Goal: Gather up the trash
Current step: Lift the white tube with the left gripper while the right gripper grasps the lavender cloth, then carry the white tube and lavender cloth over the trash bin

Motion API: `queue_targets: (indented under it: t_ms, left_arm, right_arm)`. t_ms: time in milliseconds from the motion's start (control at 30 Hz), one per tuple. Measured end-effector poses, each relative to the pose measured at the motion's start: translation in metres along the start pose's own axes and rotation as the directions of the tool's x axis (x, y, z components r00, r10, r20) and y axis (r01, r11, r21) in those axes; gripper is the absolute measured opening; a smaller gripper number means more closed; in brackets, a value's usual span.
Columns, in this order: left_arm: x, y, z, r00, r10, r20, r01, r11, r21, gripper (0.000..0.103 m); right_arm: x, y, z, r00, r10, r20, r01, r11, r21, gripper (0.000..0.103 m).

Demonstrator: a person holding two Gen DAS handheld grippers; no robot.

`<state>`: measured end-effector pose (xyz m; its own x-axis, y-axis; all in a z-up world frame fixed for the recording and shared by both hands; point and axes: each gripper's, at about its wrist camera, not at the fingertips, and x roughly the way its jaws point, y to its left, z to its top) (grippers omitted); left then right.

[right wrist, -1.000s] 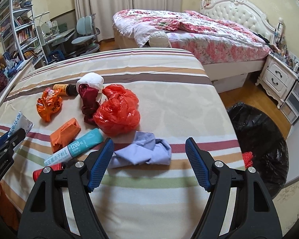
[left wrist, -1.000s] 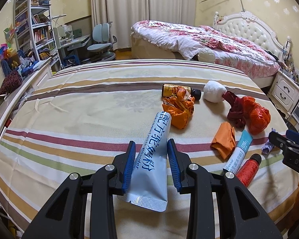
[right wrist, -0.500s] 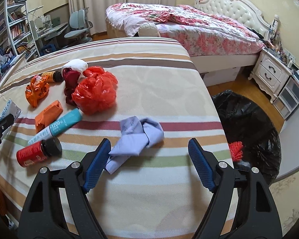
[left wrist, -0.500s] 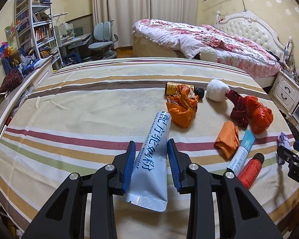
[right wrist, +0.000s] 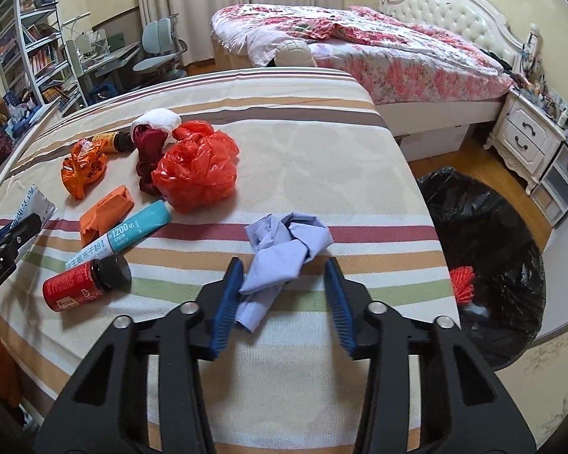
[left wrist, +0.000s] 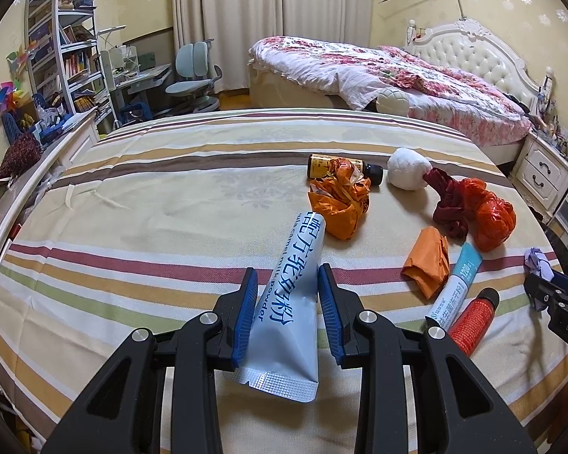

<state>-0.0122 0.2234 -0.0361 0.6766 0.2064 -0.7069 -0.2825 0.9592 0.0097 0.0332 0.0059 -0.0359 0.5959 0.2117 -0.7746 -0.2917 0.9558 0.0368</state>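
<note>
My left gripper (left wrist: 287, 282) is shut on a pale blue milk-powder sachet (left wrist: 291, 310) and holds it above the striped bed (left wrist: 151, 204). My right gripper (right wrist: 284, 270) is open, its jaws on either side of a crumpled lilac paper (right wrist: 284, 249) that lies on the bed near its right edge. Other trash lies on the bed: a red plastic bag (right wrist: 197, 174), an orange wrapper (right wrist: 83, 168), a folded orange packet (right wrist: 104, 212), a teal tube (right wrist: 125, 236), a red bottle (right wrist: 83, 283), a brown bottle (right wrist: 111, 140), a white ball (right wrist: 157, 119).
A black trash bag (right wrist: 484, 249) stands open on the floor to the right of the bed, with a red item inside. A second bed (right wrist: 359, 45) and a nightstand (right wrist: 526, 143) are beyond. Shelves and a desk (left wrist: 94, 75) stand at the left.
My right gripper has moved forward to the lilac paper and narrowed around it. My left gripper has kept hold of the sachet and barely moved.
</note>
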Motion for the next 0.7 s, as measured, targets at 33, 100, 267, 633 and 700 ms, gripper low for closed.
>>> queue_targets:
  t_ms: [33, 100, 267, 633, 700]
  left_arm:
    - [0.0, 0.0, 0.0, 1.0, 0.0, 0.0, 0.0, 1.0, -0.003, 0.034]
    - [0.0, -0.001, 0.001, 1.0, -0.001, 0.0, 0.001, 1.0, -0.005, 0.034]
    - [-0.004, 0.0, 0.001, 1.0, 0.0, 0.016, 0.0, 1.0, -0.008, 0.032]
    - [-0.022, -0.008, 0.004, 0.998, -0.017, 0.057, 0.018, 1.0, -0.006, 0.029]
    - [-0.025, -0.011, 0.006, 0.998, -0.02, 0.064, 0.021, 1.0, -0.007, 0.029]
  right_arm:
    - [0.0, 0.0, 0.0, 1.0, 0.006, -0.001, -0.006, 1.0, 0.0, 0.031]
    - [-0.001, -0.001, 0.0, 1.0, 0.025, 0.0, -0.025, 1.0, 0.006, 0.024]
    - [-0.004, 0.0, -0.001, 0.999, 0.047, 0.011, -0.047, 0.999, -0.002, 0.024]
    - [-0.017, -0.007, -0.002, 0.996, 0.064, 0.057, -0.064, 0.998, -0.001, 0.023]
    - [-0.019, -0.009, -0.003, 0.996, 0.065, 0.061, -0.066, 0.998, 0.0, 0.023]
